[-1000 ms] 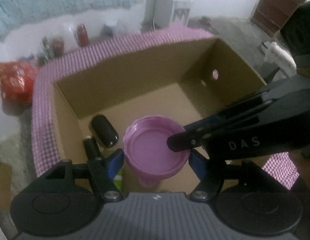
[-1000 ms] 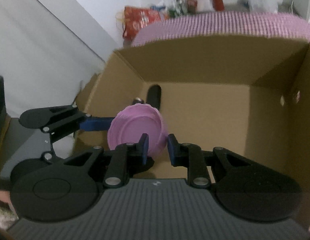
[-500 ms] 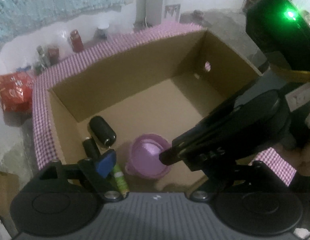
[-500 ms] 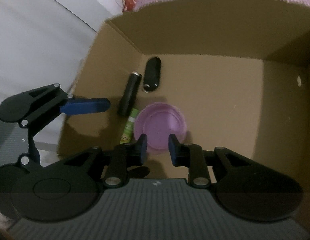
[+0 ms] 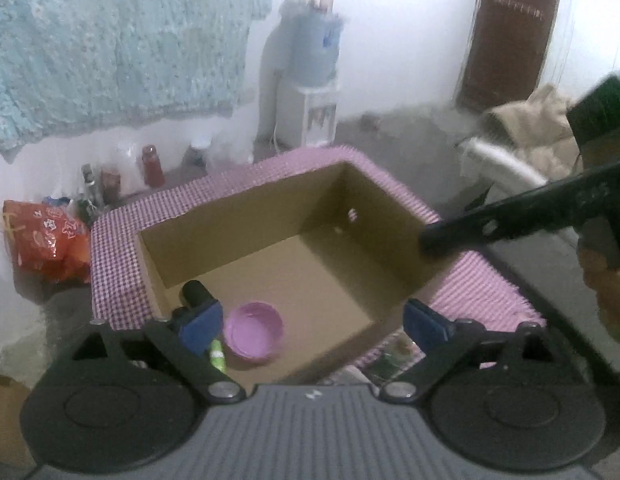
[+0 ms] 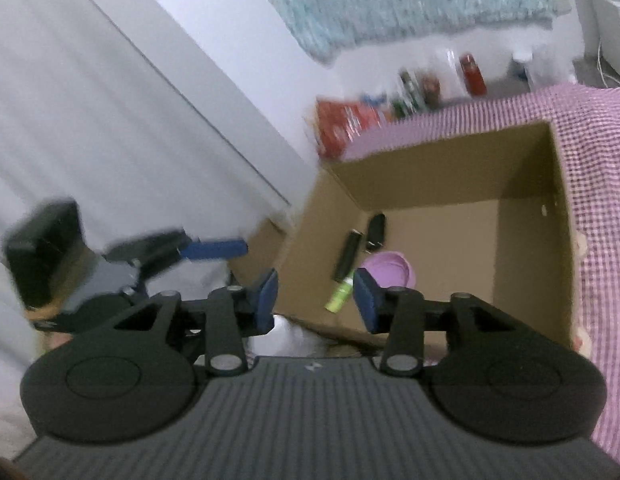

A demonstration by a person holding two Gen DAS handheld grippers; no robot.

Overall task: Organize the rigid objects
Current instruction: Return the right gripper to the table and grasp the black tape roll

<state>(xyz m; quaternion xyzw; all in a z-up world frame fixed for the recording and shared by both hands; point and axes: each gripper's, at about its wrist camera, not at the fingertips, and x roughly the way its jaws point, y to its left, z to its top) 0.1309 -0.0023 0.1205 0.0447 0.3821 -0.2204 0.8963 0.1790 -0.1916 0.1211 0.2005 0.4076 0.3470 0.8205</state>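
While your left gripper (image 5: 312,322) hangs above the cardboard box (image 5: 246,210), its blue pads stand wide apart and grip nothing. Your right gripper (image 6: 315,300) is likewise spread, empty, above the box's near corner. Inside the box, the purple bowl (image 5: 253,335) sits upright on the floor near the front left corner. Just beside it lie a green tube (image 5: 217,354), a black cylinder (image 6: 347,255) and a black oval case (image 6: 376,228). The box rests on a checked pink cloth (image 5: 114,256).

brown box (image 5: 270,216), pink-checked cloth (image 5: 114,256), purple lid (image 5: 254,330), prob. green tube (image 6: 339,296).
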